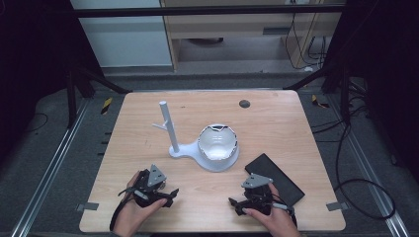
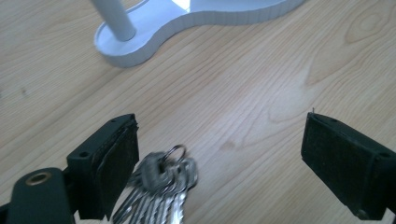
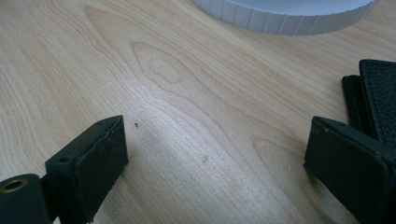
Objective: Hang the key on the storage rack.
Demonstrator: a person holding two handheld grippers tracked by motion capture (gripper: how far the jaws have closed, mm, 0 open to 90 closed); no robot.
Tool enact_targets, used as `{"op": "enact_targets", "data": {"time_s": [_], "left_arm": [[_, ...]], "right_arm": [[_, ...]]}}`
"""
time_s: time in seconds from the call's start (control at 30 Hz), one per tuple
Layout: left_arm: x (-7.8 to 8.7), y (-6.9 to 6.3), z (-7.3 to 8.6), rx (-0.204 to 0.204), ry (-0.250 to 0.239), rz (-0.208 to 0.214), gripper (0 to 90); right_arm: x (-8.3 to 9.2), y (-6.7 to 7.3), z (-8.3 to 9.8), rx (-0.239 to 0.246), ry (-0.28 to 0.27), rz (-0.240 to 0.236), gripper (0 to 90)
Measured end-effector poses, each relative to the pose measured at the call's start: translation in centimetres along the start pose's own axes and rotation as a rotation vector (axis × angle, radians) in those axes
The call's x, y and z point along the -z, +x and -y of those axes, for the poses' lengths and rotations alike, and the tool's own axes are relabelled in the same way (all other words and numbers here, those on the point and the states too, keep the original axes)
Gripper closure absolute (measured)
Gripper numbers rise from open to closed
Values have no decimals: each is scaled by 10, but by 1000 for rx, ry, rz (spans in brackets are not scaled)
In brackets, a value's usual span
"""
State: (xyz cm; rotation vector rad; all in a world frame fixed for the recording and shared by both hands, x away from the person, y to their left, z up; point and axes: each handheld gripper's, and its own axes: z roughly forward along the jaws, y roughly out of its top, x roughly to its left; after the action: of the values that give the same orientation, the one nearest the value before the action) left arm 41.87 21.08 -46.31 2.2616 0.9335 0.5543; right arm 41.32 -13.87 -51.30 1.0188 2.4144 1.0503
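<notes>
- The keys [image 2: 161, 184], a bunch on a ring, lie on the table [image 1: 148, 148] near its front edge, toward the front left corner; in the left gripper view they sit between the jaws, close against the left-hand pad.
- The left gripper [image 1: 165, 195] is held low over them with its jaws spread wide. Neither pad presses on the bunch, so nothing is pinched yet. The bunch being off-centre, a closing could push it sideways rather than trap it; centring first looks wise.
- The white stand [image 1: 190, 150] sits mid-table: an upright post [image 1: 168, 126] with a side peg on a flat base, and a bowl [image 1: 217, 142] on the wide end of that base. The peg looks made for hanging a key ring, and the bowl for dropping small things in, so the keys are probably bound for one of the two.
- The right gripper [image 1: 236, 205] rests near the front edge toward the right corner, jaws spread with only bare wood between them. It seems parked out of the way while the left does the work.
- A black wallet [image 1: 274, 178] lies flat just beside the right gripper, on the side toward the right edge; its corner shows past the right-hand jaw in the right gripper view, apart from the pad.
</notes>
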Motion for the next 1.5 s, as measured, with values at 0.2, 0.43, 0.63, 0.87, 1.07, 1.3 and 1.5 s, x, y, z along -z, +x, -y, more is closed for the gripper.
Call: {"op": "enact_targets", "data": {"time_s": [0.2, 0.43, 0.63, 0.87, 1.07, 1.3, 1.5], "left_arm": [[4, 13, 8, 33, 40, -7, 96], [13, 29, 8, 54, 112, 6, 138], [17, 47, 1, 53, 224, 29, 168], [17, 58, -6, 50, 293, 70, 218], [8, 55, -8, 16, 358, 87, 244], [4, 55, -9, 13, 377, 97, 245], [1, 56, -6, 11, 402, 92, 242]], "right_arm": [[0, 0, 0, 0, 0, 0, 60], [0, 0, 1, 0, 0, 2, 60], [1, 1, 1, -1, 3, 3, 60], [1, 1, 1, 2, 3, 2, 60], [1, 1, 1, -2, 0, 1, 60], [2, 1, 2, -2, 1, 3, 60], [2, 1, 2, -1, 0, 2, 60]]}}
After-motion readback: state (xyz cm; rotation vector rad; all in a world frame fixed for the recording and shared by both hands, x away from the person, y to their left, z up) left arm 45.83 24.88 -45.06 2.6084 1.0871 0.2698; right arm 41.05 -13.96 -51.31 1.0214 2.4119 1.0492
